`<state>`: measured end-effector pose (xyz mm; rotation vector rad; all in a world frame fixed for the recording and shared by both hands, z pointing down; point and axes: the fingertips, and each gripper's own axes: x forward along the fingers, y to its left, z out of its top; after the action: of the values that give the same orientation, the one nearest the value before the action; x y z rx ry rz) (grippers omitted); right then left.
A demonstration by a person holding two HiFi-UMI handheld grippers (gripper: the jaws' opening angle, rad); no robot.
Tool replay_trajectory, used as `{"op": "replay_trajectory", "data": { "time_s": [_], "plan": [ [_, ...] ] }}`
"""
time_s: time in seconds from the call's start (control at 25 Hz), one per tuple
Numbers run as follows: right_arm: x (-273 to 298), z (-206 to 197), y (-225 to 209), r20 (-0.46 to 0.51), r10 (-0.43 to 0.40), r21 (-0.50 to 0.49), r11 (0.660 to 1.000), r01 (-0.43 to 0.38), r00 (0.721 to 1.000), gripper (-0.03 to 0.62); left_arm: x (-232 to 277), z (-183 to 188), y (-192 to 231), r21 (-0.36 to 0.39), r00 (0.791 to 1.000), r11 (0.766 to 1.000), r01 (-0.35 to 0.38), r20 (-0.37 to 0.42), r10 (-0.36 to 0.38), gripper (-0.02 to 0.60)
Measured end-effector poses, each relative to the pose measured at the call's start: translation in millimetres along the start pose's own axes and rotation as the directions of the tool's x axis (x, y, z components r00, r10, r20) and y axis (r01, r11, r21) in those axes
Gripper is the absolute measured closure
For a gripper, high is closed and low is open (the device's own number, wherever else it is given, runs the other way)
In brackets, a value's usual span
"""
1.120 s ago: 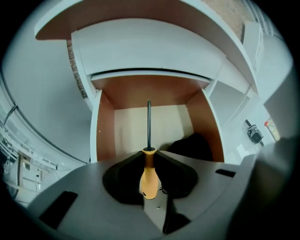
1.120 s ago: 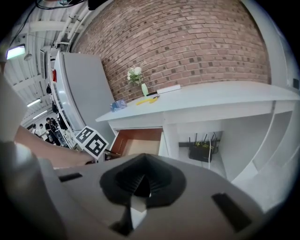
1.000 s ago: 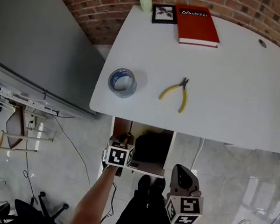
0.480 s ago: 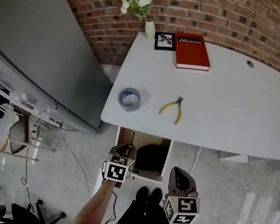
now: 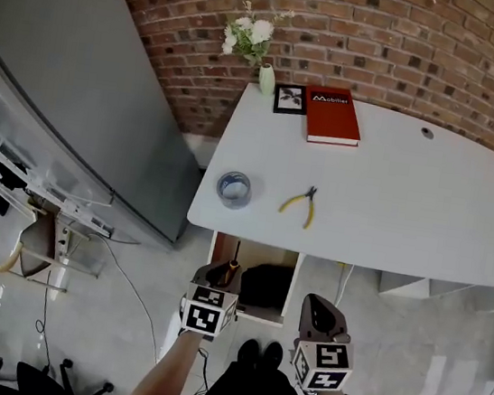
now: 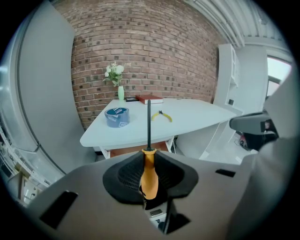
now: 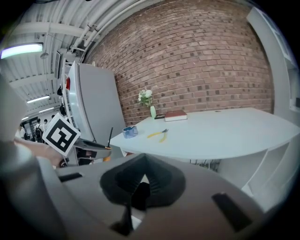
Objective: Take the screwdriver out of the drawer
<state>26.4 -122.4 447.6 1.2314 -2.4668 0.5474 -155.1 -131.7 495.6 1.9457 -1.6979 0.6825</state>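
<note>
orange is showing between the jaws of the left gripper (image 6: 149, 161): they are clamping the handle of the screwdriver (image 6: 149, 177), and its dark shaft is pointing straight out ahead of the pads, toward the white table (image 6: 197, 117). in the head view the tool is hanging in the air in front of the table's near edge, over the left part of the open drawer (image 5: 254, 313), not lying in it. a black object (image 5: 264, 284) is sitting inside the drawer. the right gripper (image 7: 139, 183) is gripping nothing, its jaws resting together, and it is hovering to the right of the left one. a roll of blue tape (image 5: 234, 188) and yellow-handled pliers (image 5: 301, 205) are lying near the table's front. a red book (image 5: 334, 116), a small framed picture (image 5: 289, 98) and a vase of white flowers (image 5: 266, 78) are sitting by the brick wall (image 5: 413, 51).
</note>
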Motion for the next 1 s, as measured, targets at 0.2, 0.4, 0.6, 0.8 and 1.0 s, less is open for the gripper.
{"op": "replay_trajectory", "data": {
  "time_s": [0.2,0.4,0.6,0.8,1.0],
  "plan": [
    [-10,16,3,0.022,0.008,-0.016,1.000,-0.008,1.000,0.592,-21,8,-9,-0.012,0.999,1.000,0.003,0.038,-0.002,0.517],
    [-19,32,7,0.044,0.009,-0.038,0.999,-0.008,0.999,0.592,-46,26,-14,-0.022,0.996,1.000,0.013,0.085,-0.011,0.517],
    [-27,39,5,0.053,0.010,-0.054,0.999,-0.007,0.999,0.592,-68,42,-21,-0.025,0.990,1.000,0.014,0.138,-0.011,0.517],
    [-36,47,4,0.069,0.012,-0.061,0.998,-0.007,0.998,0.592,-86,53,-23,-0.040,0.984,0.999,0.012,0.177,-0.004,0.517],
    [-40,52,8,0.069,0.027,-0.091,0.996,-0.021,0.997,0.592,-96,58,-22,-0.042,0.980,0.999,0.003,0.197,0.005,0.517]
  ]
}}
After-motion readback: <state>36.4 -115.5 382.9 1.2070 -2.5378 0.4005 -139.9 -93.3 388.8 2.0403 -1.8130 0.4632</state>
